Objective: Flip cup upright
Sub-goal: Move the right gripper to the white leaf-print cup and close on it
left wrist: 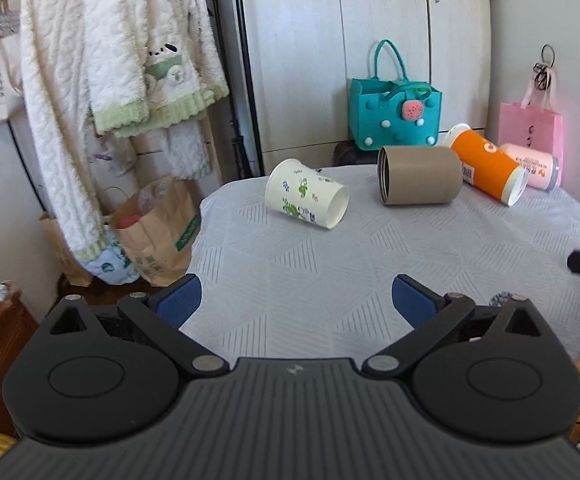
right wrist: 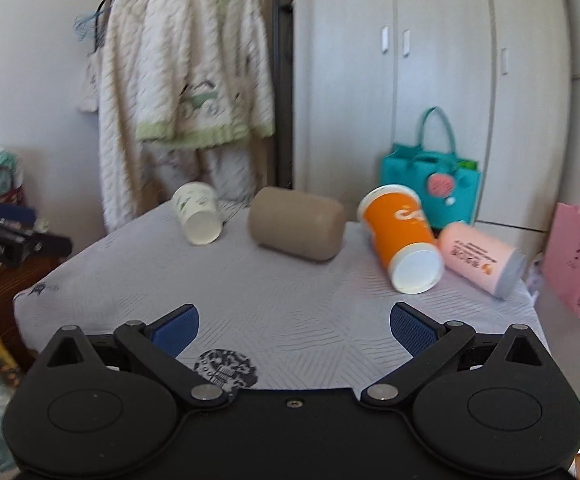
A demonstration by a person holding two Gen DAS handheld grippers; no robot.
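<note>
Several cups lie on their sides on a table with a grey cloth [left wrist: 309, 272]. A white paper cup with green print [left wrist: 307, 199] [right wrist: 198, 214] lies far left. A tan cup [left wrist: 419, 176] [right wrist: 295, 229] lies beside it. An orange cup [left wrist: 487, 170] [right wrist: 401, 240] and a pink cup [left wrist: 531, 166] [right wrist: 481, 258] lie at the right. My left gripper [left wrist: 295, 300] is open and empty, short of the white cup. My right gripper [right wrist: 293, 326] is open and empty, over the near part of the table.
A teal bag [left wrist: 395, 114] [right wrist: 431, 188] stands behind the cups. A pink bag [left wrist: 529, 128] [right wrist: 575, 258] is at the right. Fleece clothes [left wrist: 102, 80] hang on a rack at the left, a brown paper bag [left wrist: 158, 232] below. Wardrobe doors stand behind.
</note>
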